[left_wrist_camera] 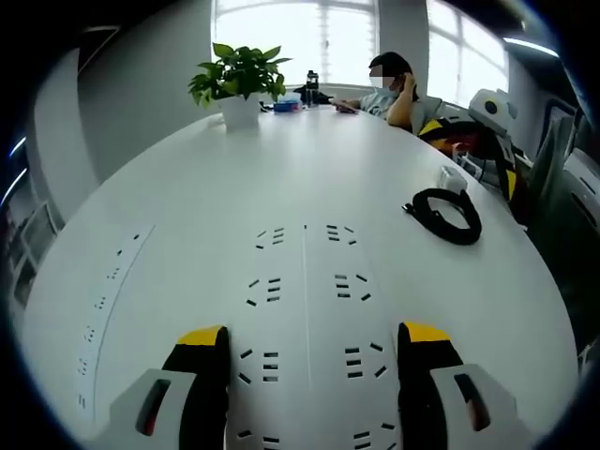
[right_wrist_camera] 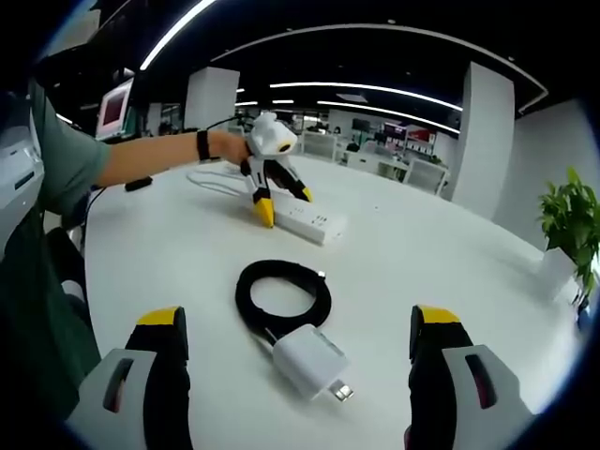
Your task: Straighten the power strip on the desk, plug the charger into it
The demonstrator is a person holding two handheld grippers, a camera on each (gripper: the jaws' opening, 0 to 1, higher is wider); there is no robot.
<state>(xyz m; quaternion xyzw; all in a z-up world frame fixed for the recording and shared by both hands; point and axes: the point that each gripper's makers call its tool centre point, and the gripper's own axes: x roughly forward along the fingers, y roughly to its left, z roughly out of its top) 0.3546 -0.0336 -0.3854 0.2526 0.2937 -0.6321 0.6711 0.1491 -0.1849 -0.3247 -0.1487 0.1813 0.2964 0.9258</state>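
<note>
White desk [right_wrist_camera: 441,253] carries power strip [right_wrist_camera: 311,221], charger [right_wrist_camera: 309,363], potted plant [left_wrist_camera: 239,82].

Bright windows [left_wrist_camera: 323,37], white table [left_wrist_camera: 309,159]

White strip [right_wrist_camera: 311,222] lies flat on desk, sockets up. White charger [right_wrist_camera: 307,364] w/ coiled black cable [right_wrist_camera: 283,295], lying apart.
</note>
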